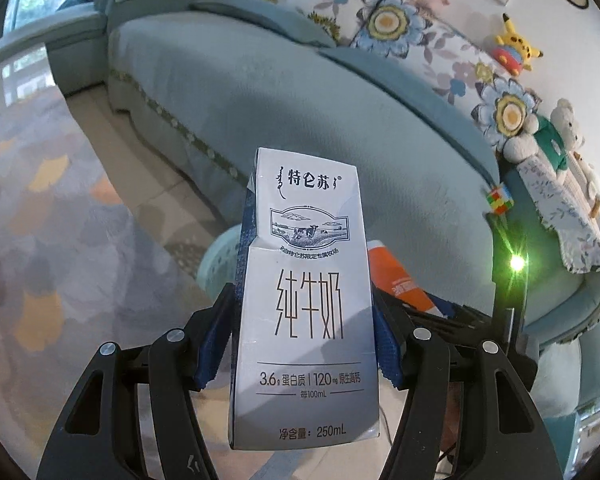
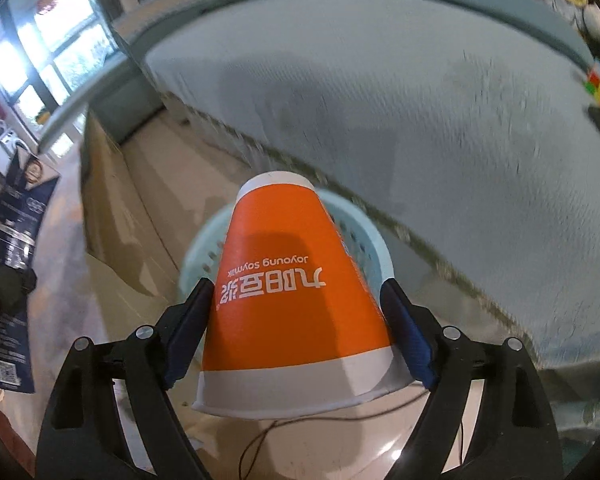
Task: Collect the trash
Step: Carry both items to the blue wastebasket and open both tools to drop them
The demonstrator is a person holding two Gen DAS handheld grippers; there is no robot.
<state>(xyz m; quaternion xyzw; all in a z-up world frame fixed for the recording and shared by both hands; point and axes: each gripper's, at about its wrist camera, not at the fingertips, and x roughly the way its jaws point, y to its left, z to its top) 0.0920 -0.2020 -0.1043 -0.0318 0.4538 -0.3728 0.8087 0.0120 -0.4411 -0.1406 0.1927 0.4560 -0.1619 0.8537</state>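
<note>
**Both grippers loaded over the bin**

Left gripper (image 1: 304,344) clamped on a dented white milk carton (image 1: 304,296) – pads pressing both sides, carton upright between them. Right gripper (image 2: 296,328) holds an orange paper cup (image 2: 296,300) upside down; left pad touching, right pad looks barely off the wall. Pale green perforated basket (image 2: 364,240) sits on the floor right below the cup, beside the teal sofa (image 1: 260,92).

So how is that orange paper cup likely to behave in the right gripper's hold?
The orange paper cup is probably light and thin-walled, so hard squeezing could crush it. Its sides taper toward the far end, so the right gripper may let it slide along the pads. Released over the pale basket beneath, it would likely tumble rather than land upright.
</note>
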